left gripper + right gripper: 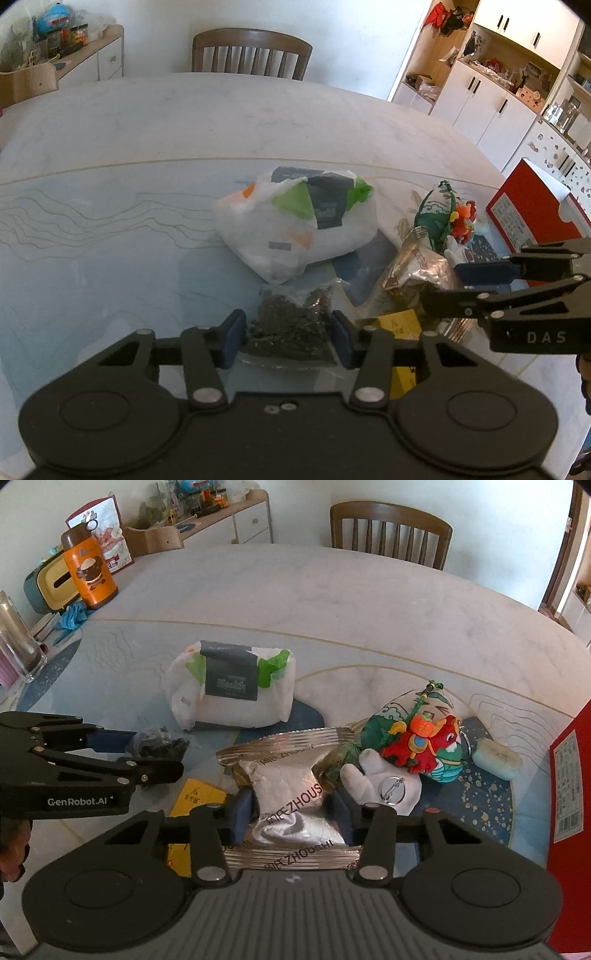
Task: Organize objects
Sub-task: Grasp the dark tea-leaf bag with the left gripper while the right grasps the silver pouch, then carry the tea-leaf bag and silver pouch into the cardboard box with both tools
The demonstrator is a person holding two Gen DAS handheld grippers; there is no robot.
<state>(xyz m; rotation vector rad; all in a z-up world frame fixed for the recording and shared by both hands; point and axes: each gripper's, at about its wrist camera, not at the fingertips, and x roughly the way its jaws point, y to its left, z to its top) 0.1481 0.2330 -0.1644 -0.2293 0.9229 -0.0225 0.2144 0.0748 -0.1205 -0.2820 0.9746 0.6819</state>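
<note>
Early: left gripper (288,334) jaws pinching clear bag of dark dried bits (291,317), right gripper (291,812) jaws pinching crinkled silver foil pouch (288,794); white plastic bag (236,686), plush toys (417,746) unsorted on desk (332,602).

The desk (332,602) looked like pale polished marble, smooth and faintly glossy, with a glassy blue inlay. The foil pouch (291,786) was silver, crinkled and shiny, its crimped ends ribbed. A clear plastic bag (291,317) held dark, rough dried bits. The white bag (295,229) was thin, milky, creased plastic. The plush toy (417,749) was soft cloth. The red box (532,218) looked like matt card. Both grippers (288,334) (291,810) were matt black plastic with dull metal pins. The chair (391,531) was varnished wood.
</note>
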